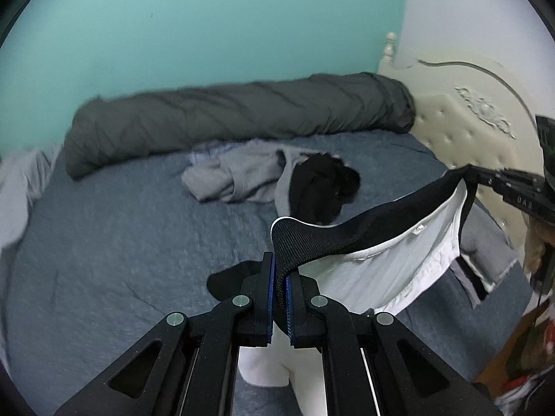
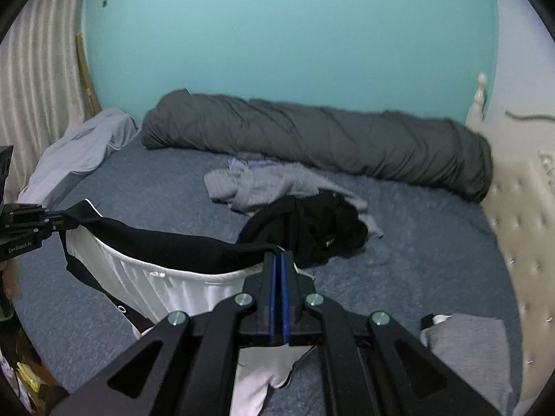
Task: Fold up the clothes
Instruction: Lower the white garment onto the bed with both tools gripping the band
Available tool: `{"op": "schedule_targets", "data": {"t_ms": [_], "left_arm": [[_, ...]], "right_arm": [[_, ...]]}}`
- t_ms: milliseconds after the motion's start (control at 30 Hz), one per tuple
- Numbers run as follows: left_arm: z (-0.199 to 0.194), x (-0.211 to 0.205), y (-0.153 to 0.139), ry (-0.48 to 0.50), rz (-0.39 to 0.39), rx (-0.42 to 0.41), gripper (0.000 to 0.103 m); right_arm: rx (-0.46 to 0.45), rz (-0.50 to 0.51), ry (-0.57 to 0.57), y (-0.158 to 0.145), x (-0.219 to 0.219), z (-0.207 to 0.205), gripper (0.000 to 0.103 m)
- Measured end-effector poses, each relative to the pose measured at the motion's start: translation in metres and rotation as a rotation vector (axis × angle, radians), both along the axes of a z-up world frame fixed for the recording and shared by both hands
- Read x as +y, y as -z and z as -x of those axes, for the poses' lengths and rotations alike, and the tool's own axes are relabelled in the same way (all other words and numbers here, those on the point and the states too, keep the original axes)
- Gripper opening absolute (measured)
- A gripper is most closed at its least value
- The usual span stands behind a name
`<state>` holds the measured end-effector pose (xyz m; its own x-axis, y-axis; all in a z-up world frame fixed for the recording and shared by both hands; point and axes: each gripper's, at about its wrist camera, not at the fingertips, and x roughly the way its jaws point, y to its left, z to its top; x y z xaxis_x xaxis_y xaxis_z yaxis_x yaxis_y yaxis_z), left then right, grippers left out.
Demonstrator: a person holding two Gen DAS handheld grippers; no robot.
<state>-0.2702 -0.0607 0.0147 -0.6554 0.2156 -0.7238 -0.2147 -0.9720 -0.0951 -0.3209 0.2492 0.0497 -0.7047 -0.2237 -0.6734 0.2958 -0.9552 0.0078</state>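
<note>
My left claw (image 1: 280, 279) and right claw (image 2: 278, 260) each pinch the white shorts' black waistband (image 1: 364, 228), stretching it flat above the bed (image 1: 104, 242) for folding

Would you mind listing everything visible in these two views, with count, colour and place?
Garment with waistband: one, black band, white fabric, stretched between both grippers above the bed.
Bed sheet: one, blue-grey, covering the bed.
Rolled duvet: one, dark grey, along the teal wall.
Clothes pile: grey and black items, mid-bed.
Folded item: one, grey, bed's near right corner.
Headboard: one, cream, tufted, right.
Left hand-held gripper: shut on the waistband.
Right hand-held gripper: shut on the waistband.
</note>
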Motion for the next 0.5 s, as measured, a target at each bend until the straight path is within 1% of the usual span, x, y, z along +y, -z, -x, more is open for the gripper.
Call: {"op": "schedule_targets", "data": {"t_ms": [333,500], "left_arm": [[0.095,-0.013,0.093,-0.059,-0.028,-0.118,0.005],[0.149,-0.019,0.135,-0.084,-0.066,-0.173,0.005]], "right_arm": [[-0.114,0.003,0.041,0.092,-0.003,0.104,0.002],[-0.143,0.005,0.059,0.129,-0.002,0.151,0.002]]}}
